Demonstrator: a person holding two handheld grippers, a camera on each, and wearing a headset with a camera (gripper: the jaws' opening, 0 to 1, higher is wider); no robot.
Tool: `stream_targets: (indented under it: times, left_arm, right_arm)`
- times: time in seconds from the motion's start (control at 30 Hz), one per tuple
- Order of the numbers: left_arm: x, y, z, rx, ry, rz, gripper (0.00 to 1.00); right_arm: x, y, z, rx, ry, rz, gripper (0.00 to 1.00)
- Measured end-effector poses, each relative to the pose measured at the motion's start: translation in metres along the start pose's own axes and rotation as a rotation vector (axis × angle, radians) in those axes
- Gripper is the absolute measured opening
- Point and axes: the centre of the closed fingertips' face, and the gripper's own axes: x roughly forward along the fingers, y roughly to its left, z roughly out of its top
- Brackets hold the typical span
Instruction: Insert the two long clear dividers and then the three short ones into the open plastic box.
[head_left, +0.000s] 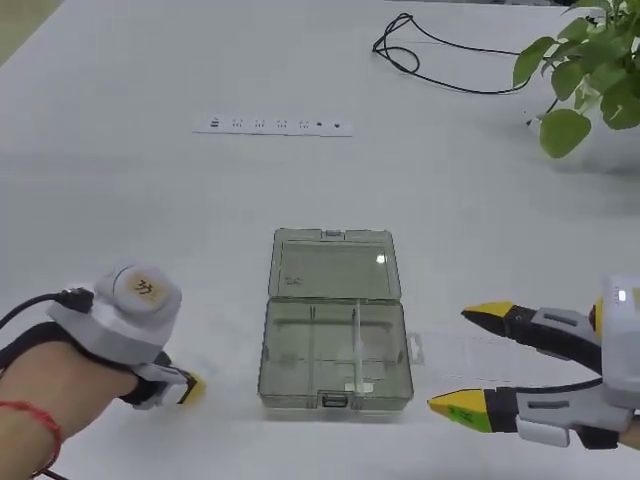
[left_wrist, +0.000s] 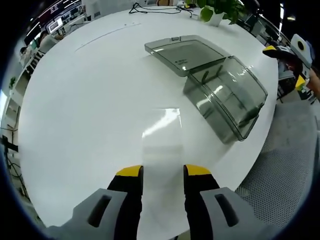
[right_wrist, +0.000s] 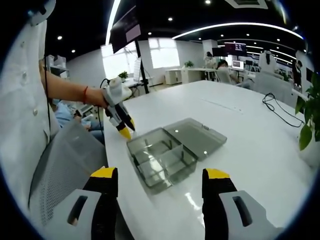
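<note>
The open smoky plastic box (head_left: 266, 352) sits mid-table with its lid (head_left: 335, 268) laid flat behind it; clear dividers stand inside. My left gripper (head_left: 190, 388) rests low on the table to the left of the box. In its own view the left gripper (left_wrist: 164, 172) has its jaws narrowed against the edges of a clear divider (left_wrist: 161, 131) that runs forward toward the box (left_wrist: 235, 102). My right gripper (head_left: 462, 360) hovers open and empty to the right of the box, near a faint clear strip (head_left: 445, 347). In its own view the right gripper (right_wrist: 161, 175) faces the box (right_wrist: 161, 159).
A white power strip (head_left: 272, 125) lies far behind the box, with a black cable (head_left: 440, 62) and a leafy plant (head_left: 590, 70) at the back right. The table's near edge runs just under both grippers. A mesh chair (left_wrist: 285, 165) stands beyond that edge.
</note>
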Motion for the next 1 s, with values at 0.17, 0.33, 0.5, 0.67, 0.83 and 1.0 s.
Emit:
stream_targets:
  times: [0.17, 0.33, 0.5, 0.67, 0.83, 1.0]
  left_arm:
    - [-0.003, -0.002, 0.002, -0.041, -0.034, -0.015, 0.30]
    - [-0.013, -0.004, 0.005, -0.081, -0.078, -0.031, 0.30]
    - [-0.022, -0.008, 0.012, -0.121, -0.132, -0.053, 0.30]
    - [-0.034, -0.013, 0.021, -0.165, -0.195, -0.081, 0.30]
    - [-0.047, -0.018, 0.033, -0.203, -0.262, -0.110, 0.30]
    - [-0.057, -0.027, 0.048, -0.231, -0.328, -0.151, 0.30]
  right_arm:
    - [0.000, 0.000, 0.002, -0.004, 0.003, 0.000, 0.69]
    - [0.000, 0.000, 0.004, -0.011, 0.004, 0.002, 0.69]
    - [-0.001, 0.000, 0.008, -0.013, 0.002, 0.002, 0.68]
    - [0.000, 0.001, 0.013, -0.009, 0.002, 0.001, 0.68]
    - [0.002, 0.005, 0.021, -0.011, -0.002, 0.003, 0.68]
    - [0.006, 0.009, 0.028, -0.002, -0.005, 0.004, 0.67]
